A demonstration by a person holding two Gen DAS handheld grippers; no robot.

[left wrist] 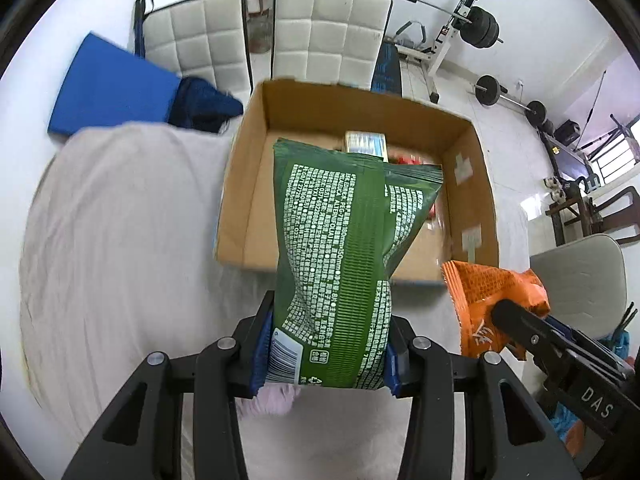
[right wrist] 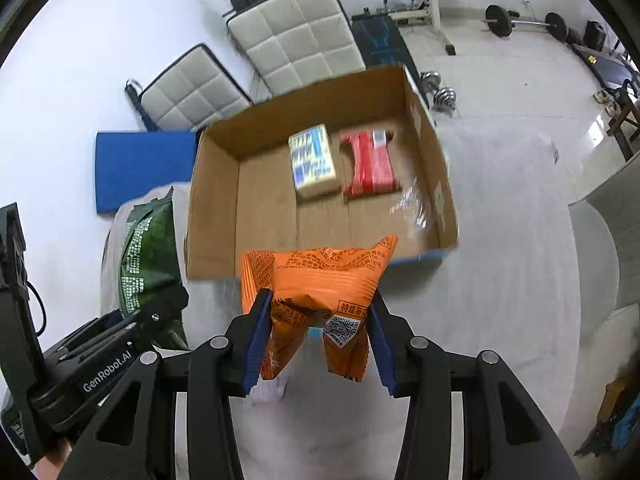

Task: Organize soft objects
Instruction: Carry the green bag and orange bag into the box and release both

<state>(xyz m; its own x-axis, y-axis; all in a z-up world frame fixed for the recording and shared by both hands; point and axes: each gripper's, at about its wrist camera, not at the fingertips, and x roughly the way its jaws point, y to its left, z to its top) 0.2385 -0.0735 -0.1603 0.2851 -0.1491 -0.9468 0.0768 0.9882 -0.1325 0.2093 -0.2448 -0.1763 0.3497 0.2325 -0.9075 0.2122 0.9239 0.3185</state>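
Clamped between the pads of the left gripper, a green packet stands with its long axis running straight ahead, its far end already reaching over the near wall of the cardboard box. To its right, the right gripper pinches a crumpled orange packet by its lower part, just short of the same near wall. Both loads lie directly in front of their grippers, with the box ahead of both; the left looks slightly nearer. Inside, toward the far wall, sit a pale blue-patterned pack and a red pack, with clear wrapping at the right side. Open floor nearer the grippers seems free for dropping both.
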